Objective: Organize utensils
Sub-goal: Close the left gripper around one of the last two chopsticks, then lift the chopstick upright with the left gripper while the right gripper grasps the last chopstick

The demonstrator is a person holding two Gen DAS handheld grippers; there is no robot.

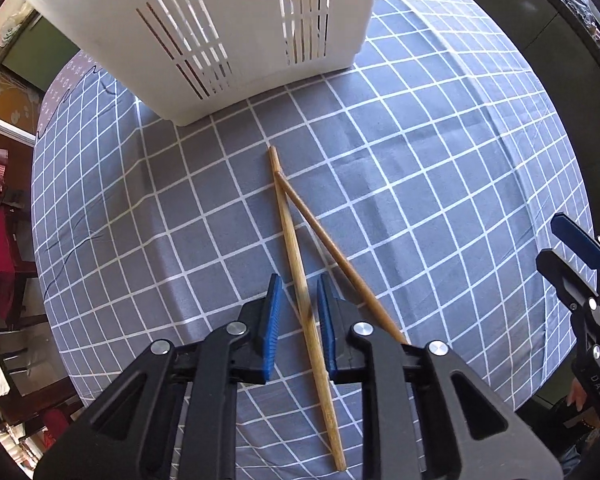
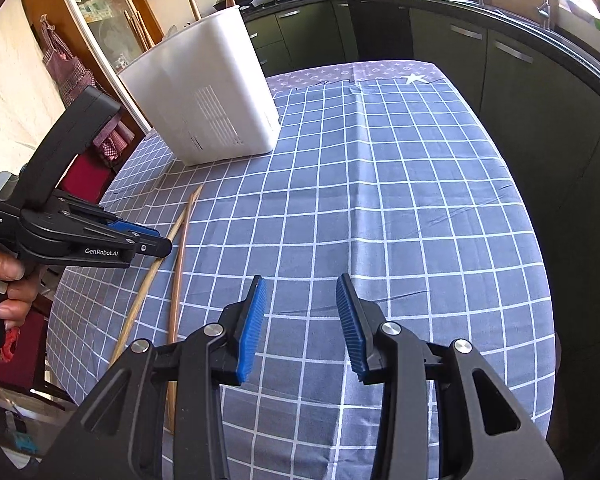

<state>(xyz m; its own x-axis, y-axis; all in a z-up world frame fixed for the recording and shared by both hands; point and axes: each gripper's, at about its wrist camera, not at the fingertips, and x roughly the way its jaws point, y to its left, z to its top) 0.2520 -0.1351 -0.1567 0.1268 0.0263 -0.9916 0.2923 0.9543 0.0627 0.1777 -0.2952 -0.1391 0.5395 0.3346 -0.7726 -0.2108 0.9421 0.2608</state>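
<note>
A: Where are the chopsticks (image 1: 300, 264)?
B: On the desk (image 1: 420, 160); one lies between the released left tongs (image 1: 299, 298), untouched, tips converging far toward the bin (image 1: 228, 28).
A: Right tongs (image 2: 301, 300)?
B: Released, empty.

The two chopsticks (image 1: 300, 248) look like pale, matt wood with a fine grain. The white holder (image 1: 220, 32) is smooth, slightly glossy plastic with slotted walls. The tablecloth (image 2: 400, 208) is soft, creased checked cloth. Both grippers, left (image 1: 299, 304) and right (image 2: 301, 312), show matt black plastic bodies, ribbed blue pads (image 2: 252, 328) and shiny metal rivets.
</note>
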